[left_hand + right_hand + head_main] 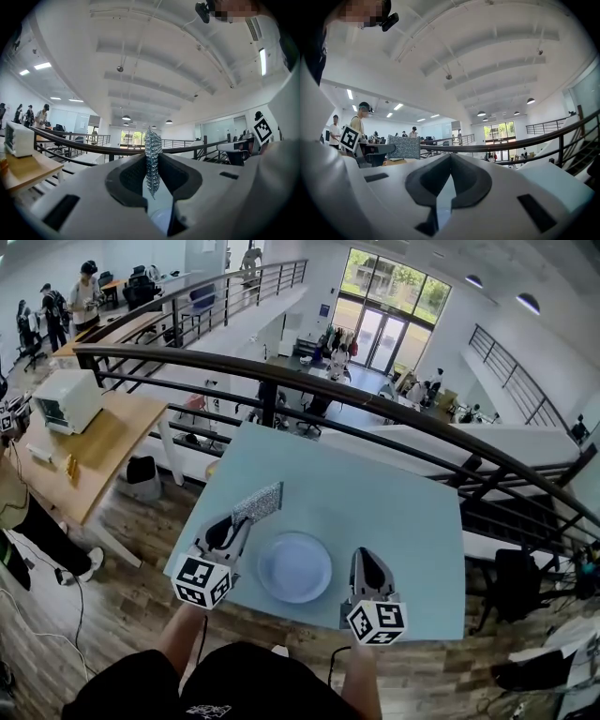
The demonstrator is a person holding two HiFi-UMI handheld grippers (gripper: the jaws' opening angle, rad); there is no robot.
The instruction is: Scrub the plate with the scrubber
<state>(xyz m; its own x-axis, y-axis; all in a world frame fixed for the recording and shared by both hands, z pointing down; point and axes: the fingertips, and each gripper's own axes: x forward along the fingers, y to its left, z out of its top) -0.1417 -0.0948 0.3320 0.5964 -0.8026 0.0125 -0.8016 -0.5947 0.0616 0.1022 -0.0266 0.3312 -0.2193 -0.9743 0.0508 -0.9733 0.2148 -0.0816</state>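
A pale blue plate (294, 565) lies on the light blue table (394, 521) near its front edge, between my two grippers. My left gripper (239, 519) is just left of the plate and is shut on a silvery mesh scrubber (259, 503), which sticks out past its tips. In the left gripper view the scrubber (152, 159) stands edge-on, pinched between the jaws. My right gripper (367, 557) is just right of the plate, shut with nothing between its jaws (449, 161). The right gripper view shows the scrubber (403, 146) off to the left.
A dark metal railing (281, 376) runs behind the table's far edge, with a drop to a lower floor beyond. At the left stands a wooden desk (89, 451) carrying a white appliance (67, 399). People stand in the far left background.
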